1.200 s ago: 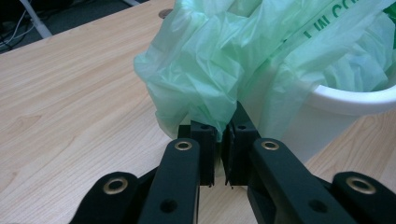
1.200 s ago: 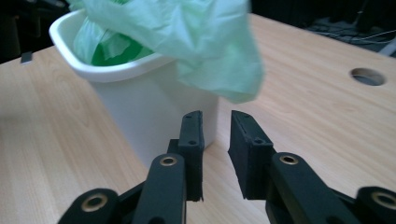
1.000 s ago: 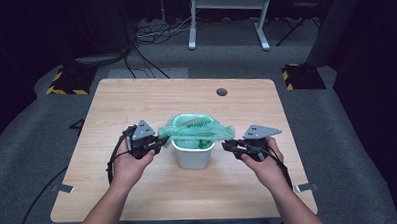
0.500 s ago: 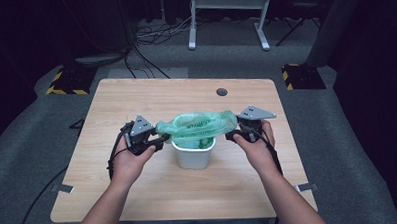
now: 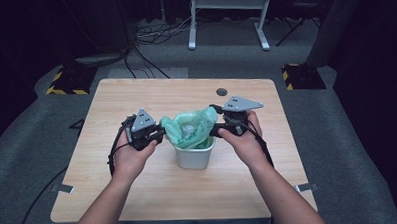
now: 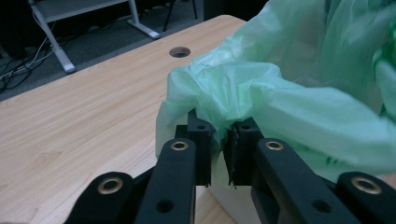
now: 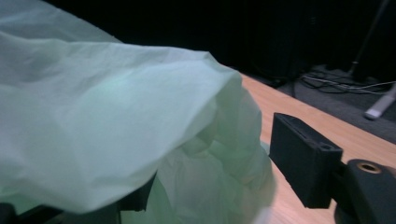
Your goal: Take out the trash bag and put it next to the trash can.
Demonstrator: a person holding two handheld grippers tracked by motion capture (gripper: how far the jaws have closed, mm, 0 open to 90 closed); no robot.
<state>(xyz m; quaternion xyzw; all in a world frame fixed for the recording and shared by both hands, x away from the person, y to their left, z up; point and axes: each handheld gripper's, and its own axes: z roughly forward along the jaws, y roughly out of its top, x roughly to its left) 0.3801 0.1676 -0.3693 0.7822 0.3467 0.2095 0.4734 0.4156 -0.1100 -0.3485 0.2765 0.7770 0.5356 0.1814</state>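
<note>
A: Two grippers at one green bag (image 5: pixel 189 128) lining the white bin (image 5: pixel 194 156), mid-table.

B: Left gripper (image 6: pixel 219 140) pinches the rim to anchor it; right gripper (image 5: pixel 216 127) has just been opening, jaws apart, film draped between to reposition.

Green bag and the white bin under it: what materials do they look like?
Green bag: thin plastic film, translucent with a soft sheen; it crumples into fine creases and bunches where the left gripper pinches it. White bin: looks like rigid moulded plastic, smooth and matte, with straight tapered walls; the surface is too small to be sure.
</note>
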